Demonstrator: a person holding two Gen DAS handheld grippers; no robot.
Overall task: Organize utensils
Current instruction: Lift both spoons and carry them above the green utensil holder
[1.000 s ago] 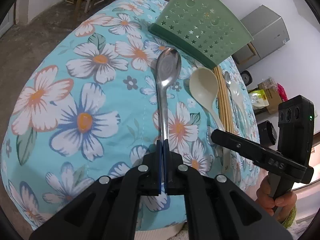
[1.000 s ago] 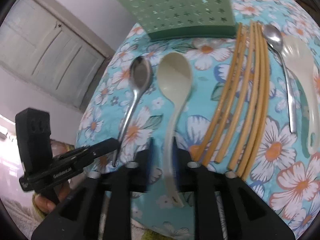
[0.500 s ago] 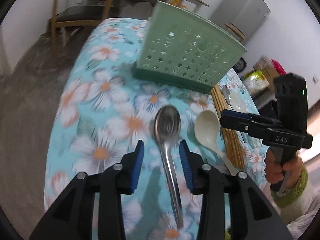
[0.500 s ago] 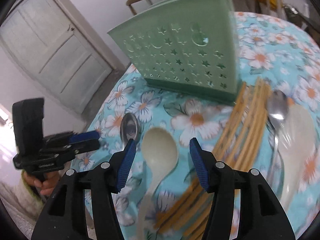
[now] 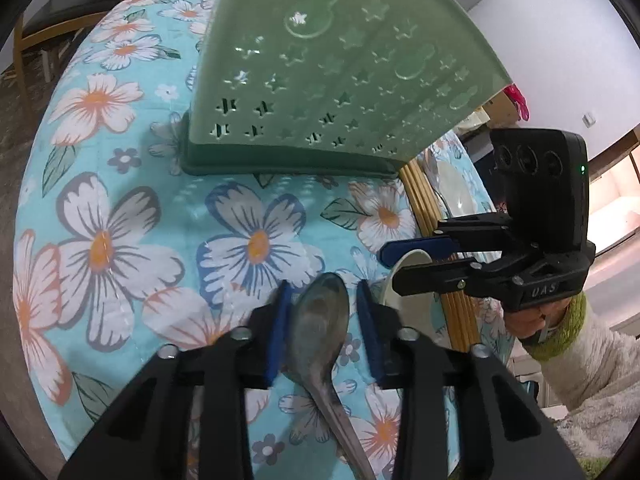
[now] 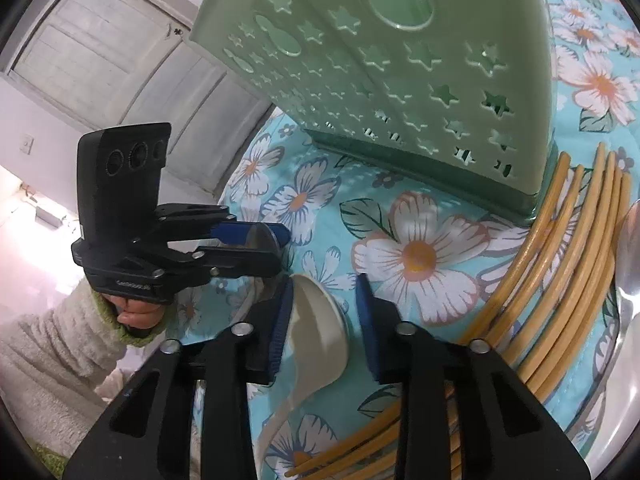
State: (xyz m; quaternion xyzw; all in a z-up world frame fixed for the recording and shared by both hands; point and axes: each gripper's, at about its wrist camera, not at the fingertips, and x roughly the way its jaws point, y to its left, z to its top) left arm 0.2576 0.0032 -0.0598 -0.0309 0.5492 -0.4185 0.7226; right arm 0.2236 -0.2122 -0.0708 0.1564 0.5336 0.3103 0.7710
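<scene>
A green perforated utensil holder (image 5: 340,76) stands on the floral tablecloth (image 5: 120,240); it also shows in the right wrist view (image 6: 400,64). My left gripper (image 5: 322,296) is open, its jaws on either side of the bowl of a metal spoon (image 5: 320,320) lying on the cloth. My right gripper (image 6: 324,292) is open, its jaws on either side of the bowl of a cream plastic spoon (image 6: 320,328), which tilts against the left pad. Several bamboo chopsticks (image 6: 560,264) lie to the right of it.
A second metal spoon (image 6: 632,248) and a second cream spoon (image 6: 624,380) lie right of the chopsticks. The other gripper shows in each view: the right one in the left wrist view (image 5: 416,264), the left one in the right wrist view (image 6: 256,244). A door stands behind.
Both grippers opened and moved forward along their spoons, from the handles to the bowls, closer to the green holder. The cream spoon's bowl now tilts up.
</scene>
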